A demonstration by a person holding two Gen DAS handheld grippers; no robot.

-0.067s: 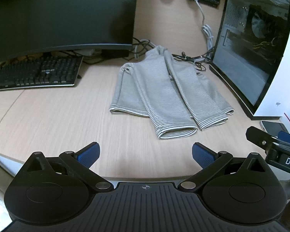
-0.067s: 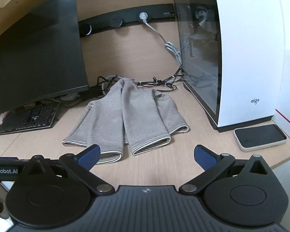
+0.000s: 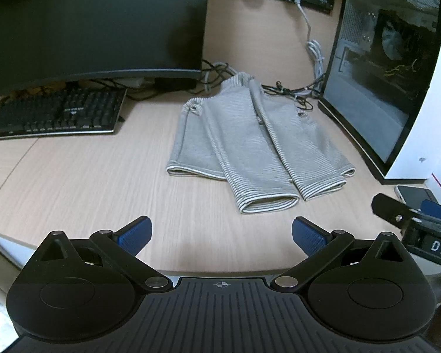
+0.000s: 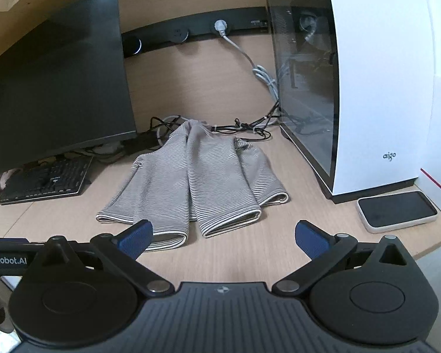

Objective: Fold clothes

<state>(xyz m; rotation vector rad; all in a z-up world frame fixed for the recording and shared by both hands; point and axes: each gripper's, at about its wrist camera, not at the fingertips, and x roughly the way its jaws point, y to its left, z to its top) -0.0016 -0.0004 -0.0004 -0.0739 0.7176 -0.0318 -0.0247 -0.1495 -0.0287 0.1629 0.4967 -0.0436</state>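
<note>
Left wrist view: grey-and-white striped knit garment (image 3: 255, 144) is seen lying flat mid-desk, both sleeves folded lengthwise over the body, cuffs toward the near edge. It lies between the black keyboard (image 3: 53, 114) and the white glass-sided PC case (image 3: 397, 88), with its collar touching the black cables (image 3: 288, 92). The left gripper (image 3: 222, 232) and right gripper (image 4: 223, 234) are held wide apart and empty, short of the cuffs. The hem corners are judged best pinched together and carried evenly toward the collar, clear of the cables.
</note>
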